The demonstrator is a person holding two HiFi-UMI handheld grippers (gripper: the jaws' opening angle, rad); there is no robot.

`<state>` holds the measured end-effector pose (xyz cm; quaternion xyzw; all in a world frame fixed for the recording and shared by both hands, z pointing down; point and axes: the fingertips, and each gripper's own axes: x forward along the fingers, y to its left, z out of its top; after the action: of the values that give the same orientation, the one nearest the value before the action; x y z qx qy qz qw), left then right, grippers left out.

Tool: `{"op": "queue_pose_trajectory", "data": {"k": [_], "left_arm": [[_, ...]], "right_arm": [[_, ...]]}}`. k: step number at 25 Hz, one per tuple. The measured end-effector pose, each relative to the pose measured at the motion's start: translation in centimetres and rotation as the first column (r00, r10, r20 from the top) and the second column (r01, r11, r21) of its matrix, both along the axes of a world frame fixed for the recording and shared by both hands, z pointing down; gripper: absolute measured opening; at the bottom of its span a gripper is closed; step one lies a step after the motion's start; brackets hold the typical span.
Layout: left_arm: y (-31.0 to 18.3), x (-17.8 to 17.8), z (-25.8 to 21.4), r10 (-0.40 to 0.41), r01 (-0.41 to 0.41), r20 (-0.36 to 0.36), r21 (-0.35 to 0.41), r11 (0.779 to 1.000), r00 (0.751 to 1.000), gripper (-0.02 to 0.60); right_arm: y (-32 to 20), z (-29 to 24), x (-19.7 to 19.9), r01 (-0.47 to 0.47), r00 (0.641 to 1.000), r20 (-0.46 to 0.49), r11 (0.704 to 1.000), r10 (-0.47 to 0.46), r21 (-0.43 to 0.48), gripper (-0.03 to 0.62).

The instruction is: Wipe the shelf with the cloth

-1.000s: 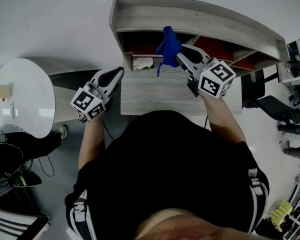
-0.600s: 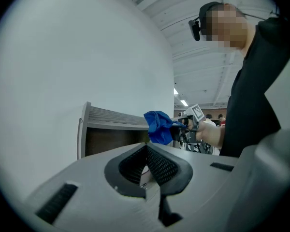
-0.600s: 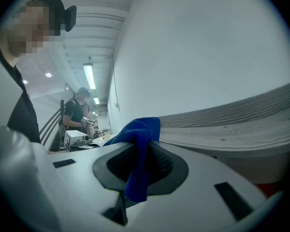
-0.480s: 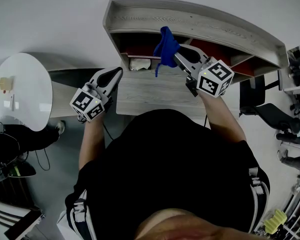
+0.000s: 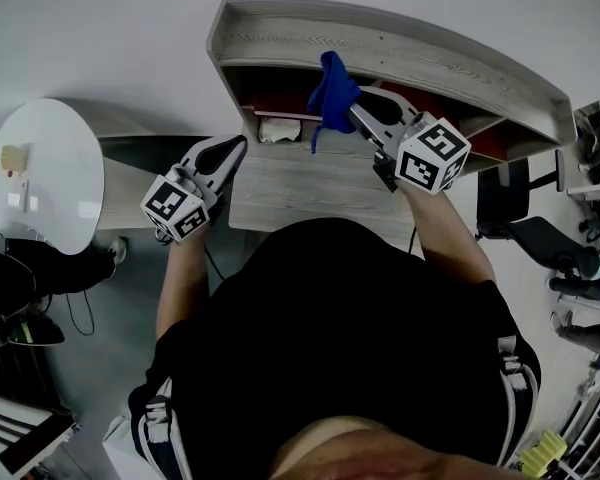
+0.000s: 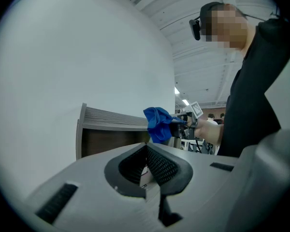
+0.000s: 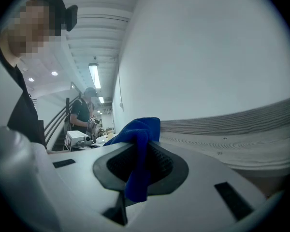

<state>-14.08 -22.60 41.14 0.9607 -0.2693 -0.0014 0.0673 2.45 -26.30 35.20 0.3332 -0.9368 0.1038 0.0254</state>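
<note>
Cloth (image 5: 332,93), blue and bunched, is clamped in the right gripper (image 5: 352,111). Its gripper view shows the jaws pinched down on a fold of the cloth (image 7: 137,129), with a tail hanging below and the bulk sticking out past the tips.

Left gripper (image 5: 235,148) has its jaws together with nothing between them. It sits low over the left edge of the wooden table (image 5: 310,193), apart from the work.

Key relation: the shelf (image 5: 380,43) is directly ahead of the right gripper. In the head view the cloth overlaps the front edge of the top board, above the open compartments. Can't tell whether it's touching wood or hovering just short.

The top board's long axis runs left to right across the person, and in the right gripper view the board (image 7: 241,129) stretches off to the gripper's right.

My read: the wipe stroke is a sideways sweep along that axis. The right hand is the nearer one and the only one carrying cloth. Most of the board's run lies to the right of the cloth.
</note>
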Motion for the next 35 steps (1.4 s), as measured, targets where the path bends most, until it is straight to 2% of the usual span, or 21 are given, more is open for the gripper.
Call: {"op": "queue_pose_trajectory", "data": {"k": [5,16,22,30,32,35], "left_arm": [[0.5,-0.1,-0.1,0.004,-0.004,0.013,0.011,1.000,1.000,0.017],[1.9,-2.8,0.5,-0.037,0.037,0.015,0.010,0.999,0.999,0.017],[2.6,-4.9,0.9,-0.072,0.072,0.032,0.003,0.997,0.997,0.017],[3.1,-7.0,1.5,-0.097,0.097,0.031,-0.008,0.995,0.995,0.017],[3.1,-7.3,1.8,-0.100,0.100,0.033,-0.009,0.995,0.994,0.017],[3.1,-7.8,2.0,-0.106,0.106,0.035,-0.016,0.994,0.994,0.017]], "right_arm": [[-0.7,-2.7,-1.1,0.035,0.999,-0.017,0.997,-0.034,0.066,0.054],[-4.6,-7.4,-4.3,0.079,0.996,-0.047,0.981,-0.072,0.175,0.054],[-7.3,-7.3,-6.9,0.094,0.976,-0.214,0.958,-0.035,0.271,0.054],[-9.7,-7.6,-9.8,0.130,0.968,-0.240,0.958,-0.067,0.256,0.054],[-10.7,-7.3,-10.6,0.138,0.952,-0.303,0.950,-0.050,0.278,0.054],[-12.3,-6.6,-11.4,0.155,0.908,-0.419,0.934,-0.006,0.322,0.054]]}}
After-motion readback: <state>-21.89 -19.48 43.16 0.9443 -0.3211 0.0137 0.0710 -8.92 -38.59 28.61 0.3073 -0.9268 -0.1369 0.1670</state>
